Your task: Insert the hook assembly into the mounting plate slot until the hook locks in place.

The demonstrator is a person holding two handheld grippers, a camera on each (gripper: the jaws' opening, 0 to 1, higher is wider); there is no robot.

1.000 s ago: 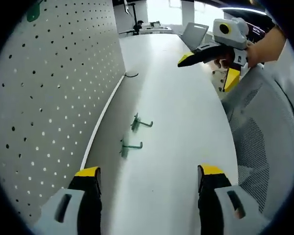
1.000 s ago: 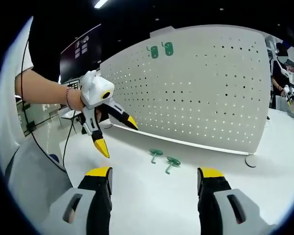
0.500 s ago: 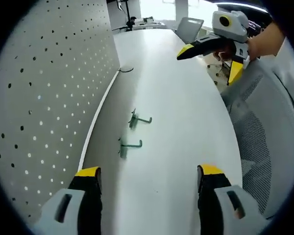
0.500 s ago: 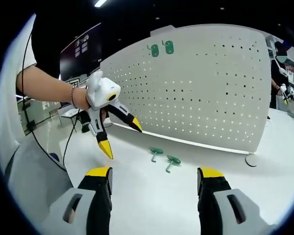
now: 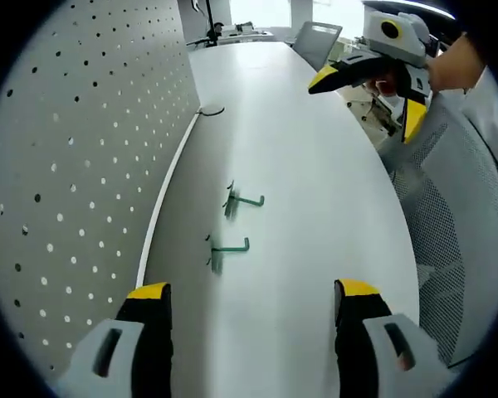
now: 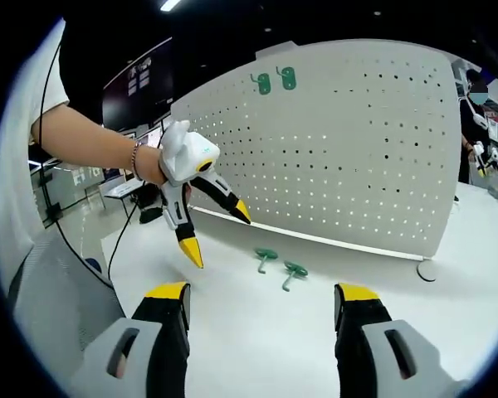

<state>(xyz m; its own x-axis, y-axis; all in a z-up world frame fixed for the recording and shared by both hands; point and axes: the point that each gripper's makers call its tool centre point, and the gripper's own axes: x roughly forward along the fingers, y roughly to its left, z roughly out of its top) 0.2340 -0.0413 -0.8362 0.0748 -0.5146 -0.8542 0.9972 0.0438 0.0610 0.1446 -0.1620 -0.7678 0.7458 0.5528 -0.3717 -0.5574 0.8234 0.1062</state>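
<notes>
Two green hooks lie on the white table in front of the pegboard: one (image 5: 227, 248) nearer my left gripper, the other (image 5: 242, 201) just beyond it. In the right gripper view they are the hook (image 6: 265, 258) on the left and the hook (image 6: 292, 272) on the right. The white pegboard (image 6: 357, 157) stands upright, with two green hooks (image 6: 275, 81) hung near its top edge. My left gripper (image 5: 253, 300) is open, low over the table short of the hooks; it also appears as the left gripper (image 6: 217, 234) in the right gripper view. My right gripper (image 6: 261, 300) is open and empty.
A grey mesh chair (image 5: 461, 224) stands along the table's right edge. The pegboard's round foot (image 6: 427, 271) rests on the table at right. A person (image 6: 480, 124) stands beyond the board. A screen (image 6: 137, 87) is behind the left arm.
My left gripper has moved toward the two hooks on the table and dropped a little. The hooks themselves have stayed put; the right gripper has held still.
</notes>
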